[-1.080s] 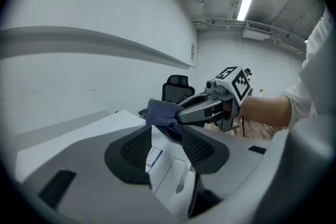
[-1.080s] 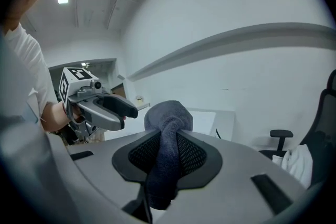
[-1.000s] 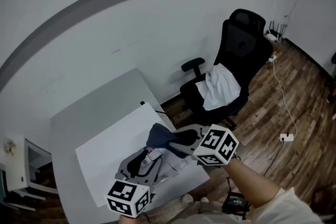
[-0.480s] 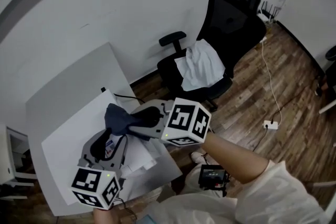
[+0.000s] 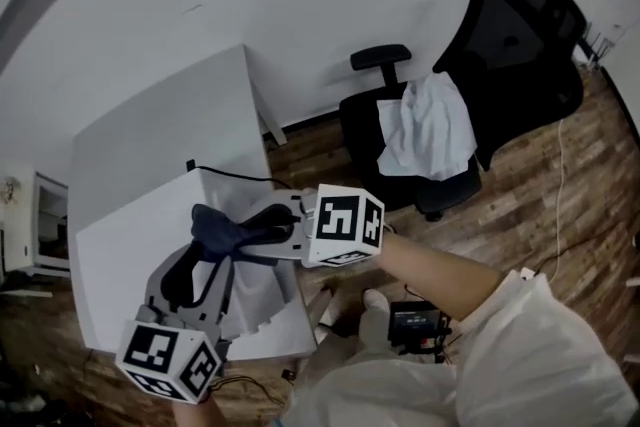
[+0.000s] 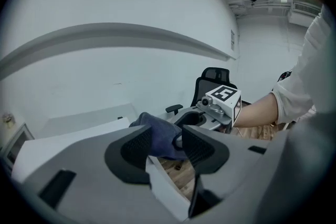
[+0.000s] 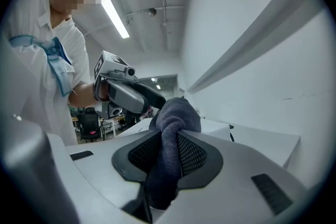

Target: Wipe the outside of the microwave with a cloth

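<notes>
The right gripper (image 7: 167,153) has its 2 jaws pressed together on a dark blue cloth (image 5: 222,229). The cloth bunches up above the pads and hangs down below them. In the head view this gripper reaches in from the right, and the cloth is held over the near right part of the white microwave (image 5: 120,255).

The left gripper (image 6: 167,147) comes up from below with its jaws spread. The bunch of cloth shows in the gap just ahead of them, but I cannot tell whether it touches either pad. The 2 grippers point toward each other, tips close together.

The microwave stands on a grey table (image 5: 160,135) by the wall, and a black cable (image 5: 235,177) leaves its back edge. To the right, on the wood floor (image 5: 540,205), stands a black chair (image 5: 510,45) with a white rag (image 5: 425,130) draped over its seat.
</notes>
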`<state>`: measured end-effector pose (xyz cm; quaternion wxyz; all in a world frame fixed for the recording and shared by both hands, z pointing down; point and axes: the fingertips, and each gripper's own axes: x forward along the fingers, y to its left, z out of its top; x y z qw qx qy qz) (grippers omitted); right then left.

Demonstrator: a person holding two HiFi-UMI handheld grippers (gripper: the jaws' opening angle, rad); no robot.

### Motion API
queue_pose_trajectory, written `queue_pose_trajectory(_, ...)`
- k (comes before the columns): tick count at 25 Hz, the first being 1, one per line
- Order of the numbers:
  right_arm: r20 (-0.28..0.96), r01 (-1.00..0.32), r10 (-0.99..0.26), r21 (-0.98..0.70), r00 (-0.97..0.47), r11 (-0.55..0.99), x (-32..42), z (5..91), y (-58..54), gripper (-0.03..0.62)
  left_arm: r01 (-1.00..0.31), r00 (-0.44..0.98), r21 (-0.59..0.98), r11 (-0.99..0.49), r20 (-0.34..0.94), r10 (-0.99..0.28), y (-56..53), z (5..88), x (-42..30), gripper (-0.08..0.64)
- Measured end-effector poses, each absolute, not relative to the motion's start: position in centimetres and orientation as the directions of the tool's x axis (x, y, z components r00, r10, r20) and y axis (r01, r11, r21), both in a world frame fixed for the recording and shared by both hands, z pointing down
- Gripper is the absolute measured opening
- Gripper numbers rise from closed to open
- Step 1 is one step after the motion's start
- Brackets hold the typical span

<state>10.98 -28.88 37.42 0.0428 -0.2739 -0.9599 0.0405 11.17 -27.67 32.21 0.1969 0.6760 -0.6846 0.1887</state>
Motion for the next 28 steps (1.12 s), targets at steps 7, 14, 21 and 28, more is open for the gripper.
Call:
queue_pose_trajectory(7, 0.041, 0.559, 0.561, -0.049, -0.827, 0.827, 8.5, 38.9, -28.9, 0.100, -0.996, -0.085, -0.035, 0.079, 0.558, -0.826, -28.0, 33.6, 10.9, 0.169)
queue_pose_trajectory(14, 0.086, 0.577, 0.571, 0.136, -0.817, 0.805, 5.9, 40.2, -30.7, 0.100, -0.960, -0.277, -0.217, 0.174, 0.690, -0.668, -27.7, 36.0, 8.5, 0.169)
queue_pose_trajectory(21, 0.177, 0.622, 0.599, 0.304, -0.781, 0.722, 3.7, 42.0, -33.2, 0.100, -0.902, -0.428, -0.410, 0.138, 0.799, -0.422, -30.5, 38.8, 7.8, 0.169)
queue_pose_trajectory(28, 0.244, 0.695, 0.652, 0.215, -0.718, 0.686, 2.7, 43.1, -32.8, 0.100, -0.905, -0.423, -0.414, 0.096, 0.853, -0.307, -30.5, 39.3, 6.8, 0.169)
